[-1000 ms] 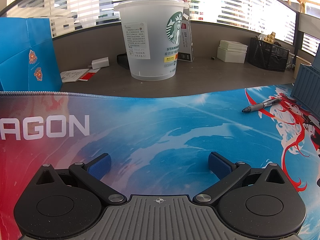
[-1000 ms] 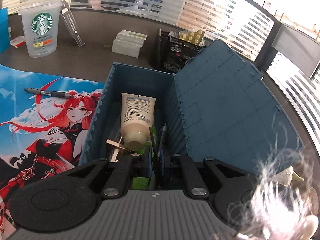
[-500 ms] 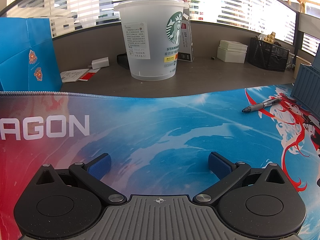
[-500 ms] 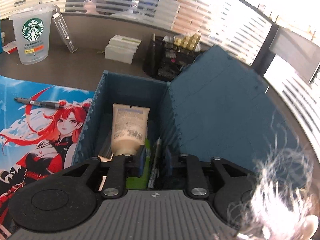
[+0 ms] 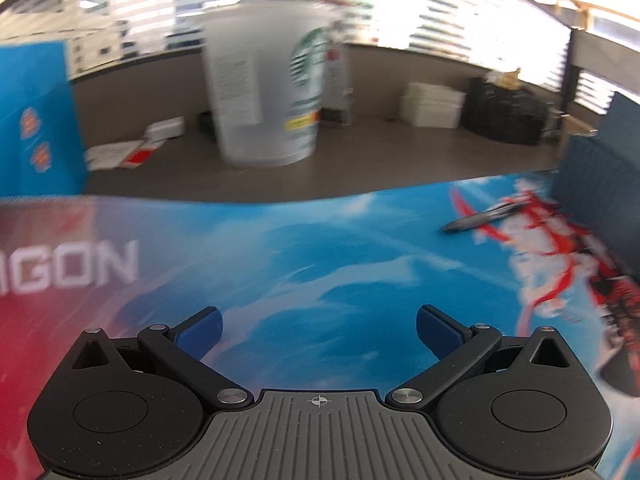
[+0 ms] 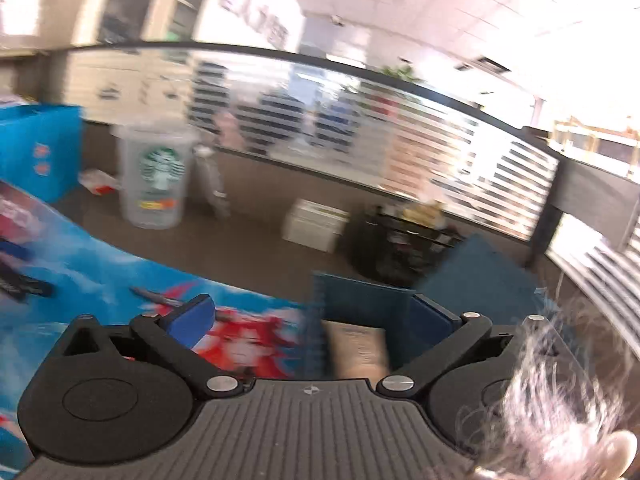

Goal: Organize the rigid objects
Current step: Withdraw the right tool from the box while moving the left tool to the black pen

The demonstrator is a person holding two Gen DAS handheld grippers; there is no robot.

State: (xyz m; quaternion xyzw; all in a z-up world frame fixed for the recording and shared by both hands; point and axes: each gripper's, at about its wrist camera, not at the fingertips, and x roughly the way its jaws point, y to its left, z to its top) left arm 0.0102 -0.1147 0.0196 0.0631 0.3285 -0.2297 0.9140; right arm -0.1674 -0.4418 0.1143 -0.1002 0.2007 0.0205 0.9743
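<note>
free: mat (image 5: 320, 264) left of box (image 5: 596, 184) | obstacles: pen (image 5: 484, 216) beside box; cup (image 5: 268, 92) behind, far left

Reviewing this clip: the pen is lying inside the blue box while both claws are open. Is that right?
Not quite. The pen lies on the printed desk mat, outside the blue box, as the left wrist view shows. Both the left claw and right claw are open.

Two low wrist views, shared cup (image 5: 266, 92)

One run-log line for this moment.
left gripper: open, empty | right gripper: opening, empty | pen: on mat | tube: in box
</note>
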